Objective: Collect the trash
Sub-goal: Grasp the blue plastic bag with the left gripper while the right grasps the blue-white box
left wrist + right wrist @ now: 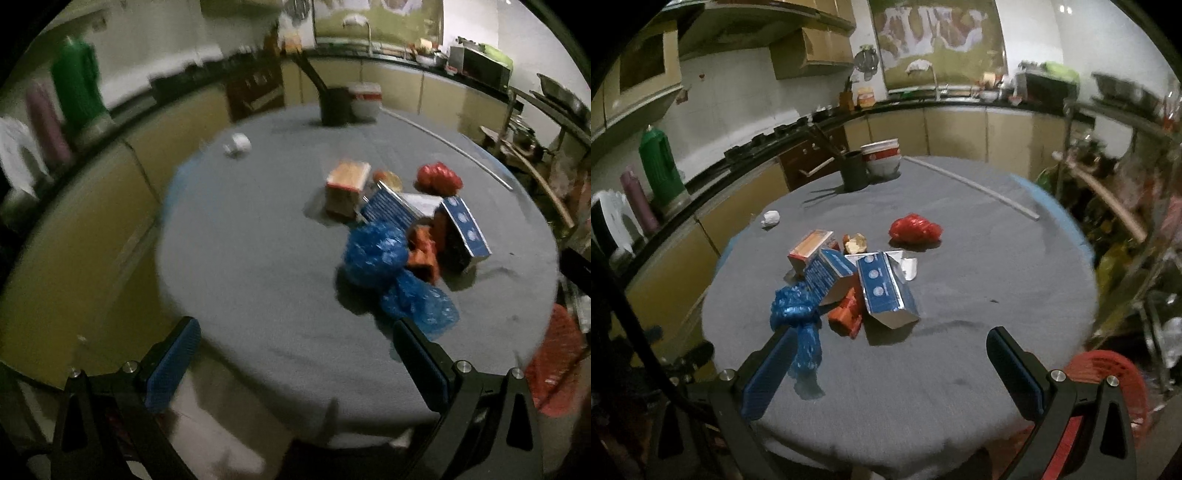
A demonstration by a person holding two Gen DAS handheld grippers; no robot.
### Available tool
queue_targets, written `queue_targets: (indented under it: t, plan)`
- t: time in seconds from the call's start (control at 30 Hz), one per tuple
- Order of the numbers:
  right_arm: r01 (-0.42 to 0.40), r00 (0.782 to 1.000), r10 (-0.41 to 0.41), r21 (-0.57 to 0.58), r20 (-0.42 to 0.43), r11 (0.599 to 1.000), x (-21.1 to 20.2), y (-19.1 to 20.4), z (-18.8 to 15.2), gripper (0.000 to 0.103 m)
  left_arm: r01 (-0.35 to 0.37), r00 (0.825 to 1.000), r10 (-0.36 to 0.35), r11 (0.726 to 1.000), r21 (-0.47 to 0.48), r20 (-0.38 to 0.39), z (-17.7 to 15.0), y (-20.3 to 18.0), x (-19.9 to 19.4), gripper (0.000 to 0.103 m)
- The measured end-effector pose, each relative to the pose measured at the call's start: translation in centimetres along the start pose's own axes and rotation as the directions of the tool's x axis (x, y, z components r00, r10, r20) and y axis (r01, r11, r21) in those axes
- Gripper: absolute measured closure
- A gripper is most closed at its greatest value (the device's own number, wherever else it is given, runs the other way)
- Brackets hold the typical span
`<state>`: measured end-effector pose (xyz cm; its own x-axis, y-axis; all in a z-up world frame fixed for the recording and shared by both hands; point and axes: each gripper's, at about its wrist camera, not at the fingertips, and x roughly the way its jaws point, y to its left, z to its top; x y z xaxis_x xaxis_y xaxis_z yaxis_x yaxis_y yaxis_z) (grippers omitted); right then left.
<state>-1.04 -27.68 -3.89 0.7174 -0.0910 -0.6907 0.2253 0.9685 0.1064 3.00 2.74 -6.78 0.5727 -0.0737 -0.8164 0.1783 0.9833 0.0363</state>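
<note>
Both grippers, left (295, 354) & right (892, 363), hover low at the near edge w/ jaws wide apart, empty, trash pile (849, 284) mid-table on grey cloth (960, 387), red basket (1108, 376) beside, kitchen counter (960, 107) behind.

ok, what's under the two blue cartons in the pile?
An orange wrapper sticks out from beneath the blue cartons, beside the blue plastic bag. How far it runs under them, and whether anything else is there, is covered.

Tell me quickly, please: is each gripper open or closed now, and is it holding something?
Left gripper: open, holding nothing, above the near edge of the table.
Right gripper: open, holding nothing.
</note>
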Motion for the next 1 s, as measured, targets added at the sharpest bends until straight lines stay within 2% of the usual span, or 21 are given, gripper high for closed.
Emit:
queue_targets:
  t: [0.07,0.13,0.2,0.27,0.37,0.5,0.7,0.73,0.77,0.8,0.87,1.0]
  plan:
    - [-0.053,0.998,0.054,0.031,-0.026,0.998,2.1,-1.3,1.0,0.001,0.040,0.998,-0.041,0.999,-0.026,-0.044,0.6,0.1,1.4,0.000]
    - [-0.101,0.993,0.105,0.067,-0.054,0.993,4.2,-2.2,1.7,0.007,0.089,0.991,-0.093,0.995,-0.050,-0.091,1.2,-0.1,2.9,0.000]
    - [-0.144,0.984,0.154,0.108,-0.090,0.984,6.5,-3.0,2.4,0.026,0.135,0.981,-0.145,0.988,-0.079,-0.133,1.9,-0.3,4.2,0.000]
    - [-0.168,0.971,0.189,0.145,-0.148,0.975,9.5,-3.7,3.2,0.031,0.163,0.972,-0.177,0.981,-0.102,-0.155,2.6,-0.5,5.2,0.000]
    - [-0.188,0.955,0.219,0.159,-0.200,0.969,12.8,-3.6,3.6,0.031,0.154,0.973,-0.169,0.982,-0.108,-0.155,3.8,-0.9,6.3,0.000]
    - [-0.181,0.940,0.212,0.136,-0.266,0.974,15.7,-2.4,4.0,0.031,0.165,0.968,-0.182,0.981,-0.105,-0.172,5.2,-1.4,8.1,0.000]
    - [-0.124,0.937,0.139,0.068,-0.321,0.990,18.6,-0.5,4.5,0.031,0.206,0.958,-0.222,0.973,-0.102,-0.184,6.5,-2.6,10.5,0.001]
    - [-0.109,0.937,0.120,0.054,-0.327,0.993,19.0,-0.4,4.4,0.031,0.203,0.956,-0.219,0.974,-0.096,-0.196,6.5,-2.9,10.9,0.008]
    - [-0.098,0.939,0.107,0.044,-0.327,0.994,19.2,-0.2,4.3,0.031,0.204,0.954,-0.220,0.974,-0.096,-0.204,6.5,-3.0,11.2,0.019]
    - [-0.097,0.940,0.105,0.041,-0.325,0.994,19.3,-0.2,4.2,0.037,0.237,0.944,-0.254,0.966,-0.104,-0.209,6.5,-3.1,11.5,0.024]
    - [-0.100,0.945,0.110,0.046,-0.309,0.994,19.1,-0.5,4.1,0.044,0.258,0.936,-0.276,0.960,-0.109,-0.216,6.4,-3.3,11.7,0.043]
    - [-0.117,0.949,0.138,0.092,-0.283,0.989,18.4,-1.6,4.1,0.050,0.258,0.945,-0.273,0.961,-0.104,-0.178,6.3,-3.4,10.9,0.046]
